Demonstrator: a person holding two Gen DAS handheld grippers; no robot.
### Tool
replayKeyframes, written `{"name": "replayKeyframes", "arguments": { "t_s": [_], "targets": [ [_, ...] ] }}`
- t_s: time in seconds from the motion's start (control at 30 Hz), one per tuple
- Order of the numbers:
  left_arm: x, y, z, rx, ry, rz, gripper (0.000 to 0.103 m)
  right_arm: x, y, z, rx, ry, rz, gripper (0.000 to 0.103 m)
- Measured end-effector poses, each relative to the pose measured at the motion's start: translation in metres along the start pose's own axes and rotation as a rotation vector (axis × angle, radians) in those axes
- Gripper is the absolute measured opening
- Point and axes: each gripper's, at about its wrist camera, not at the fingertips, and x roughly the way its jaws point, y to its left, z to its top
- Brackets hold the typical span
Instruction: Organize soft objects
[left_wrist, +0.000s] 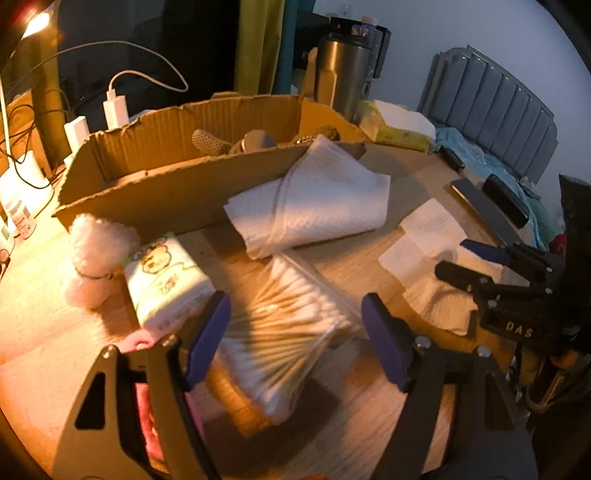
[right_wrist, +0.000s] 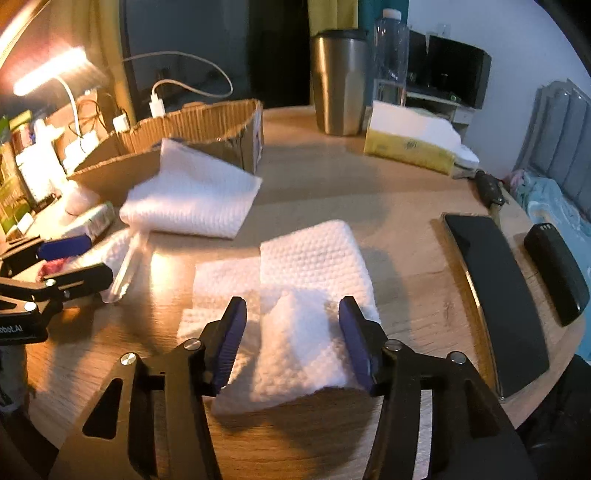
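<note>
The soft, light white cloth (right_wrist: 295, 321) is seen flat on the surface (right_wrist: 406, 229) near the cardboard box (right_wrist: 207, 122), between the apart jaws of the right hand-held gripper (right_wrist: 291, 343), and is best pinched at its raised middle fold.

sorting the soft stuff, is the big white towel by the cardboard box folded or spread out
Folded. The white towel lies as a thick layered bundle on the table, doubled edges showing, its far corner propped against the cardboard box wall.
</note>
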Motion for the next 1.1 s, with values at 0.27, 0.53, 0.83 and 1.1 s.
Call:
{"name": "replayKeyframes", "arguments": {
  "t_s": [0.27, 0.53, 0.83, 1.1],
  "targets": [
    [0.016, 0.003, -0.002, -0.016, 0.034, 0.007, 0.088, 0.008, 0.015, -0.001, -0.073, -0.001, 0.003, 0.078],
    [0.017, -0.004, -0.005, 0.019, 0.039, 0.024, 0.089, 0.009, 0.014, 0.001, -0.063, 0.005, -0.020, 0.080],
    [0.016, -0.010, -0.007, 0.048, 0.042, -0.011, 0.083, 0.010, 0.005, -0.001, -0.034, 0.000, -0.054, 0.080],
    [0.009, -0.015, -0.012, 0.057, 0.043, -0.057, 0.077, 0.006, 0.013, -0.003, -0.058, -0.010, -0.018, 0.061]
  ]
}}
